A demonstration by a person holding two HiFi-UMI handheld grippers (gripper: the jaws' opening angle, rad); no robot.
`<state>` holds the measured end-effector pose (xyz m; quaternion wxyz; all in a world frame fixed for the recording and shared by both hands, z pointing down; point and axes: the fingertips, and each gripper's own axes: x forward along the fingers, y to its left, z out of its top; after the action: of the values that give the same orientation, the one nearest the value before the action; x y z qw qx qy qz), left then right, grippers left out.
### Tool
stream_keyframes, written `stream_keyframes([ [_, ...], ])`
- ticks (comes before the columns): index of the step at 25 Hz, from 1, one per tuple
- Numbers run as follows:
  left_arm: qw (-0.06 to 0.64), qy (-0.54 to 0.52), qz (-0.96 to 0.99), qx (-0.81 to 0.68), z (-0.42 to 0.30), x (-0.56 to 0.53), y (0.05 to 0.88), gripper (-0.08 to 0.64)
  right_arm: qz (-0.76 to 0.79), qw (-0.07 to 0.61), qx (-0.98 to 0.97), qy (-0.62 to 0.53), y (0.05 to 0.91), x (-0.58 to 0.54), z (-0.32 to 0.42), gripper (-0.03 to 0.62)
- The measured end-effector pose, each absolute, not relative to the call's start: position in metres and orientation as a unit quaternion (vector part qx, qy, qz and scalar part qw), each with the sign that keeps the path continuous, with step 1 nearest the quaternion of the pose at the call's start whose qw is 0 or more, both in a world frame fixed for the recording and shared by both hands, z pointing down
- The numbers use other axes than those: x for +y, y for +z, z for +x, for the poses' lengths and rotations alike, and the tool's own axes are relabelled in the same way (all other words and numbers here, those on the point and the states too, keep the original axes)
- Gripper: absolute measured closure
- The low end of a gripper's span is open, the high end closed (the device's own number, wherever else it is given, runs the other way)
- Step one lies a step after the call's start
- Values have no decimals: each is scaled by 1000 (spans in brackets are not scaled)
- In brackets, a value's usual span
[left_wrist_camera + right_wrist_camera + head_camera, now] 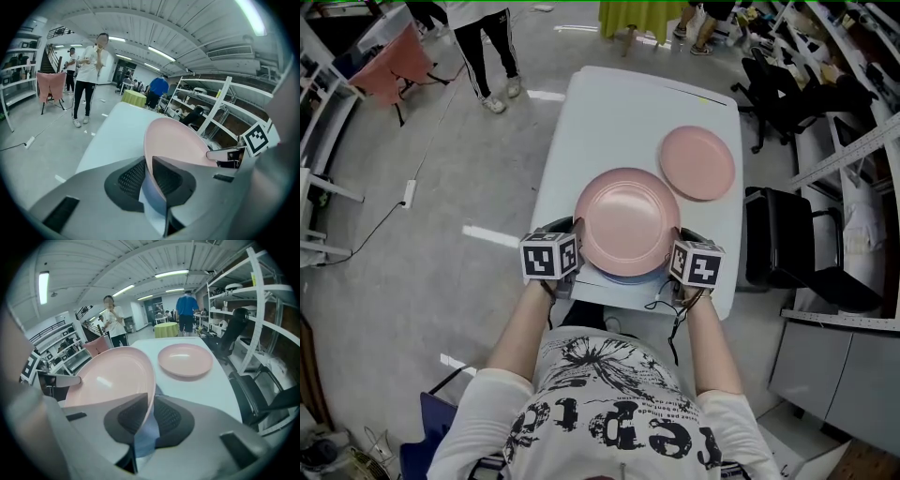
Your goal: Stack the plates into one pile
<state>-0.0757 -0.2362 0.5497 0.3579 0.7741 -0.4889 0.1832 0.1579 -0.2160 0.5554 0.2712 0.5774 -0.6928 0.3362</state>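
Plates first: the held pink plate [626, 222], with a blue plate [623, 277] under it, is pinched at opposite rims. The left tongs [149, 176] and right tongs [151, 414] are both clamped nearly closed on the pair, at the near end of the tabletop [609, 122]. The second pink plate [697, 162] sits farther back on the right. I'd hold both hands level, centre over it, then lower before letting go.
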Motion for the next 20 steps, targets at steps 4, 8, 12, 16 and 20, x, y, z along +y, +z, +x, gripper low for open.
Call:
stream_keyframes([
  [4, 362, 210, 769, -483, -64, -220, 568, 506, 579, 280, -679, 354, 574, -195, 169, 545],
  [8, 361, 236, 764, -479, -56, -213, 588, 506, 579, 287, -667, 371, 593, -183, 177, 545],
  [12, 358, 264, 756, -480, -53, -208, 606, 506, 577, 294, -658, 386, 609, -175, 180, 545],
  [16, 351, 281, 754, -479, -54, -211, 615, 503, 578, 298, -651, 393, 618, -175, 180, 545],
  [20, 336, 301, 754, -478, -55, -215, 619, 499, 581, 306, -645, 390, 622, -178, 179, 541],
])
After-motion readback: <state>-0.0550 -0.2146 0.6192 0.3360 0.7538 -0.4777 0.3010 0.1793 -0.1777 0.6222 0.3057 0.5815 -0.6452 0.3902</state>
